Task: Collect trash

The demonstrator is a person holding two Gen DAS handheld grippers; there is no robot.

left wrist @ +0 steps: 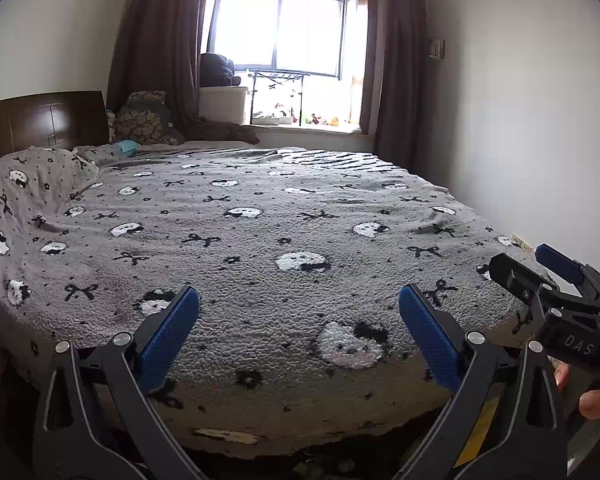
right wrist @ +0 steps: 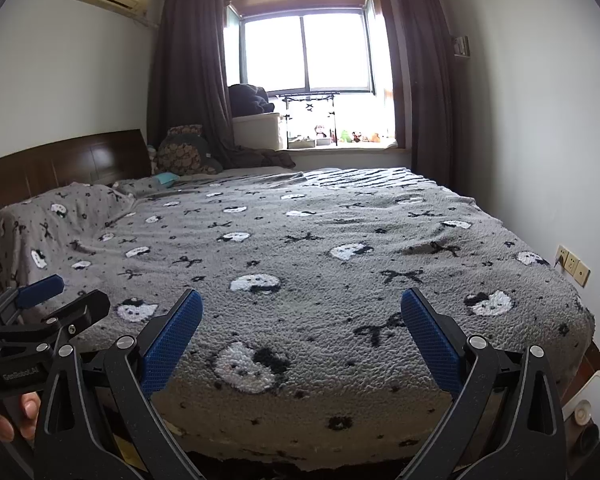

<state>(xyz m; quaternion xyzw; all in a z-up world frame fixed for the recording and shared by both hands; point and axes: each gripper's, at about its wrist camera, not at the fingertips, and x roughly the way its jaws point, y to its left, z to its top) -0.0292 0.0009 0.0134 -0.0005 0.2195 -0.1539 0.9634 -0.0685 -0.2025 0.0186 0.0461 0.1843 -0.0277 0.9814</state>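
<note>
My left gripper (left wrist: 299, 300) is open and empty, held above the near edge of a bed (left wrist: 260, 240) with a grey fleece blanket patterned with cats and bows. My right gripper (right wrist: 301, 304) is also open and empty over the same edge of the bed (right wrist: 320, 264). The right gripper shows at the right of the left wrist view (left wrist: 540, 268), the left gripper at the left of the right wrist view (right wrist: 60, 292). A small turquoise item (left wrist: 127, 146) lies near the pillows, also seen in the right wrist view (right wrist: 167, 178); I cannot tell what it is.
A dark wooden headboard (left wrist: 40, 120) stands at the left, with cushions (left wrist: 148, 120) beside it. Brown curtains (left wrist: 156, 40) frame a bright window; a white box (left wrist: 222, 102) and small toys sit on the sill. A wall socket (right wrist: 572, 266) is at the right.
</note>
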